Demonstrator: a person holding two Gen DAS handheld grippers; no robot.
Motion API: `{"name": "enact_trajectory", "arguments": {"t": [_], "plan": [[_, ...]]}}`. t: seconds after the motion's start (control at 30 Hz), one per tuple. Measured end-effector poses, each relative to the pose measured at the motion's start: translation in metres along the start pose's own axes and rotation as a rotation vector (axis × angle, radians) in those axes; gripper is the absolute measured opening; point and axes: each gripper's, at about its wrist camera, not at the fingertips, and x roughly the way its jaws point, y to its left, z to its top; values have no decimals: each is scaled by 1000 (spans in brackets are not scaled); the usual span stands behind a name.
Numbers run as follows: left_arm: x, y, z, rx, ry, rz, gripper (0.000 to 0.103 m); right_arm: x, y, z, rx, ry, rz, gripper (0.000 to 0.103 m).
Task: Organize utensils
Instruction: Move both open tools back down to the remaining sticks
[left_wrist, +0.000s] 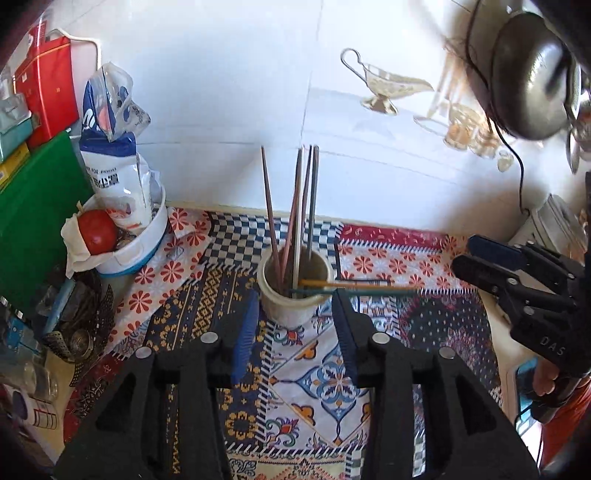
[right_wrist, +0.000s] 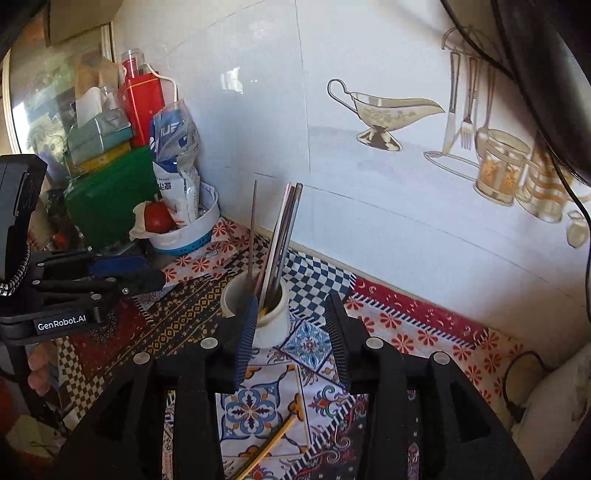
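A cream cup (left_wrist: 295, 306) stands on the patterned cloth with several long chopsticks (left_wrist: 306, 206) upright in it. A yellow chopstick (left_wrist: 332, 283) and a green chopstick (left_wrist: 369, 291) lean low over its rim toward the right. My left gripper (left_wrist: 295, 314) hovers just in front of the cup, jaws open, pads touching nothing. My right gripper (right_wrist: 291, 306) is open too, close above the cup (right_wrist: 271, 321), with nothing gripped. The yellow chopstick's (right_wrist: 269, 445) outer end shows low between its fingers. Each gripper appears in the other's view: right gripper (left_wrist: 476, 254), left gripper (right_wrist: 155, 275).
A white bowl (left_wrist: 147, 247) with a tomato (left_wrist: 96, 232) and a blue-white bag (left_wrist: 114, 162) sits at the left by a green box (left_wrist: 33, 221). A tiled wall (left_wrist: 221, 92) stands right behind the cup. A dark pot (left_wrist: 532, 74) and cable (left_wrist: 521, 177) hang at the right.
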Motion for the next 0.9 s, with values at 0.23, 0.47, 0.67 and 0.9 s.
{"name": "enact_trajectory", "arguments": {"t": [0.23, 0.47, 0.67, 0.9], "plan": [[14, -6, -39, 36, 110, -22, 41, -10, 10, -41, 38, 73, -101, 39], [37, -7, -90, 52, 239, -39, 41, 8, 17, -98, 148, 216, -143, 39], [55, -2, -133, 55, 347, -45, 41, 34, 33, -157, 197, 374, -159, 39], [63, 1, -157, 63, 407, -59, 41, 57, 53, -197, 220, 470, -147, 39]]}}
